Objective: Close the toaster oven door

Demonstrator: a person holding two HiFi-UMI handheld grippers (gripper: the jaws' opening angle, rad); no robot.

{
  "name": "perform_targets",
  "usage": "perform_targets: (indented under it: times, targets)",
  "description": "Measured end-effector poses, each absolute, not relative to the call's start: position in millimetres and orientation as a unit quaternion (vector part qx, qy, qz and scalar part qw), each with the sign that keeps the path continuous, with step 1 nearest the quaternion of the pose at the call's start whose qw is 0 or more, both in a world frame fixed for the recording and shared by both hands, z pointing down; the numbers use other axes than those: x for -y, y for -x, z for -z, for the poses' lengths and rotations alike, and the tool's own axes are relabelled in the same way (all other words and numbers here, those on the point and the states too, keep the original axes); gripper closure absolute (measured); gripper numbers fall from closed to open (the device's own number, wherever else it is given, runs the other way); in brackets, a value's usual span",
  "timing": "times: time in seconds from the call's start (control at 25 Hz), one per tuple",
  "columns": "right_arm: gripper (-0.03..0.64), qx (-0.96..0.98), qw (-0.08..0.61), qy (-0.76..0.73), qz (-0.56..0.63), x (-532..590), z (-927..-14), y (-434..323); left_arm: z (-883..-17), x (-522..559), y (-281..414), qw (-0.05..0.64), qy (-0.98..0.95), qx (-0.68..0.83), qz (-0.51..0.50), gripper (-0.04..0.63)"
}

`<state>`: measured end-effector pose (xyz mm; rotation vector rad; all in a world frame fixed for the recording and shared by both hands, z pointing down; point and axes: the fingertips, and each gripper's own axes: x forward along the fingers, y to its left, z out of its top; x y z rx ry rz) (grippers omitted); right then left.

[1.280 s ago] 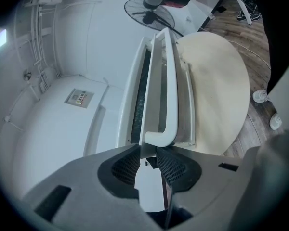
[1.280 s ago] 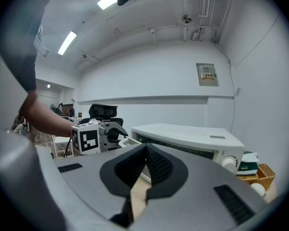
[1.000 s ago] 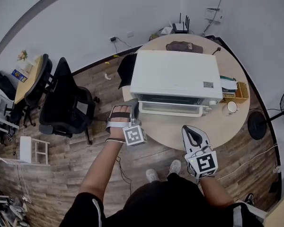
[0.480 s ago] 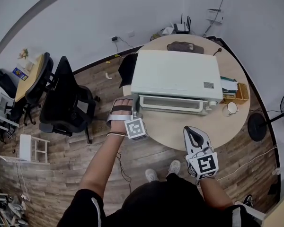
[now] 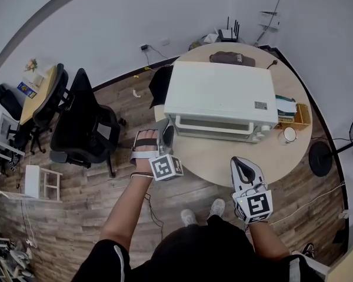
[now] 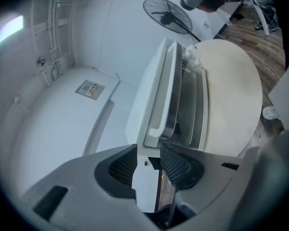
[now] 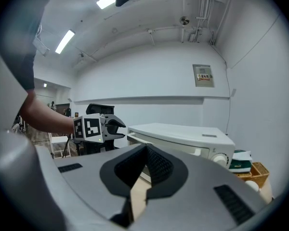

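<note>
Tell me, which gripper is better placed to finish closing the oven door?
Left. The left gripper, its jaws just opening with nothing between them, sits at the left end of the toaster oven door. The right gripper is shut, back by the table edge.

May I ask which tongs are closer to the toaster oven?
The left tongs, beside the oven's left front corner, jaws just opened and gripping nothing; the right tongs hang back at the table's near edge.
</note>
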<state>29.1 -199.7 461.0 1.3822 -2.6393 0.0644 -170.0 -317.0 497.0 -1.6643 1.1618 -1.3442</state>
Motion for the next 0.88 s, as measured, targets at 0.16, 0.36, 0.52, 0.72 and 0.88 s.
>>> perform_targets:
  times: [0.16,0.36,0.52,0.72,0.88]
  targets:
    - [0.620,0.884,0.080,-0.460,-0.019,199.5,-456.7,-25.5,-475.0,299.0,171.4,0.296,0.680,-0.494,0.454,0.456]
    - [0.620,0.888,0.079,-0.452,-0.009,199.7,-451.2,-18.9,-445.4,275.4,162.3,0.210,0.743,-0.541,0.334,0.459]
    - [0.620,0.892,0.076,-0.446,-0.001,198.4,-446.1,-14.9,-427.0,253.4,152.1,0.123,0.787,-0.561,0.226,0.493]
    - [0.620,0.895,0.057,-0.443,0.008,200.2,-434.5,-9.1,-414.8,230.9,138.4,0.032,0.809,-0.573,0.124,0.577]
    - [0.620,0.895,0.049,-0.443,0.013,200.9,-428.2,-8.4,-417.0,220.0,130.1,-0.009,0.818,-0.568,0.089,0.589]
